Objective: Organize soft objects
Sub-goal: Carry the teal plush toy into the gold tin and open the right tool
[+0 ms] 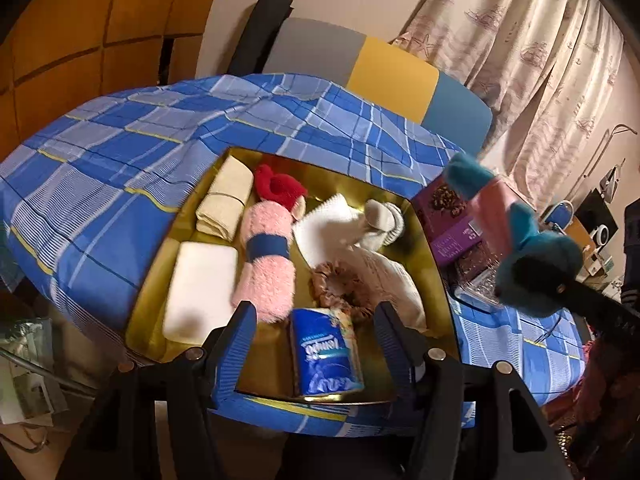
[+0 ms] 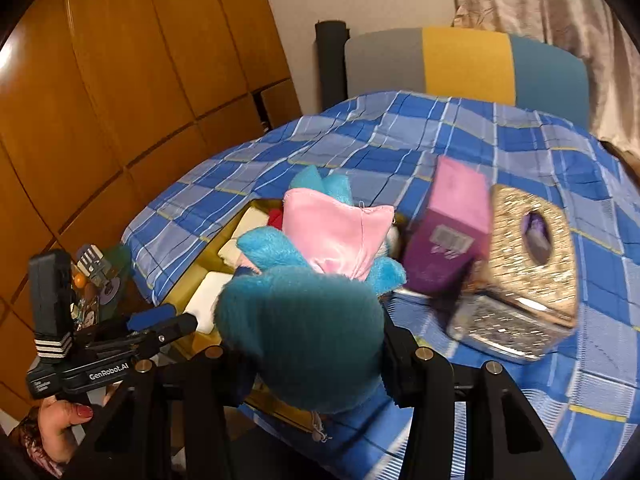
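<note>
A gold box on the blue plaid cloth holds soft things: a cream towel, a white pad, a pink fuzzy roll, a red piece, white cloths and a brown scrunchie. A blue tissue pack lies at the box's near end, between the fingers of my open left gripper, apart from both pads. My right gripper is shut on a teal plush toy in a pink dress, held just right of the box. The toy hides most of its fingers.
A purple carton and a glittery gold tissue box stand on the plaid cloth right of the gold box. A grey, yellow and blue chair back is behind. A wooden wardrobe stands left, a curtain right.
</note>
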A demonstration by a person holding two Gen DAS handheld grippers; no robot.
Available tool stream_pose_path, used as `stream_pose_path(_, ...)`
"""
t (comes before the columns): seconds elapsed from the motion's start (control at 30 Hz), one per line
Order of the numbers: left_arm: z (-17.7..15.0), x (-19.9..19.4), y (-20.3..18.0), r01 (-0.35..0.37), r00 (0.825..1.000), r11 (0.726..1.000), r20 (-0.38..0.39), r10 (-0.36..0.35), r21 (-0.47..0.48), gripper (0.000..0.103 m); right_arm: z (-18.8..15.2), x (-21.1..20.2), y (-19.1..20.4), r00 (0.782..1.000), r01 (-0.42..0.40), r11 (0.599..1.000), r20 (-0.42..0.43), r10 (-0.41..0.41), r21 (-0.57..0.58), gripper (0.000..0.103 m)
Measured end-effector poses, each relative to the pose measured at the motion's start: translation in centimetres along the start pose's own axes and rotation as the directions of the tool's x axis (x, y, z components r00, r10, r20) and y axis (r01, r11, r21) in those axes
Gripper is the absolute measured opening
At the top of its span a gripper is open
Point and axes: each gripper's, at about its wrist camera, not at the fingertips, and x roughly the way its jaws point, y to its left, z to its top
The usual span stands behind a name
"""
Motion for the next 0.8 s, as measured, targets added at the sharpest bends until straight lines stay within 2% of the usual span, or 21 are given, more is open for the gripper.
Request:
stream_pose_path(0.37,0.6,-0.4,1.2,-0.062,0.998,0.998,0.024,0.062,-0.027,0.062,-0.3,5.8,3.1,0.996,-0.020,0.999,-0.089,0.017,-0.034,0.051)
stream_pose_path(0.63,0.8,-0.7,1.6,-0.138,0.989,0.990,0.045,0.139,-0.040,0.062,0.0,8.5,5.5,0.994,0.015,0.993,-0.103,-0.027,-0.121,0.051)
stream_pose_path(0.8,0.8,-0.7,2.0,-0.160,0.986,0.985,0.037,0.163,-0.065,0.062,0.2,9.3,6.0,0.993,0.037,0.989,-0.104,-0.052,-0.146,0.052)
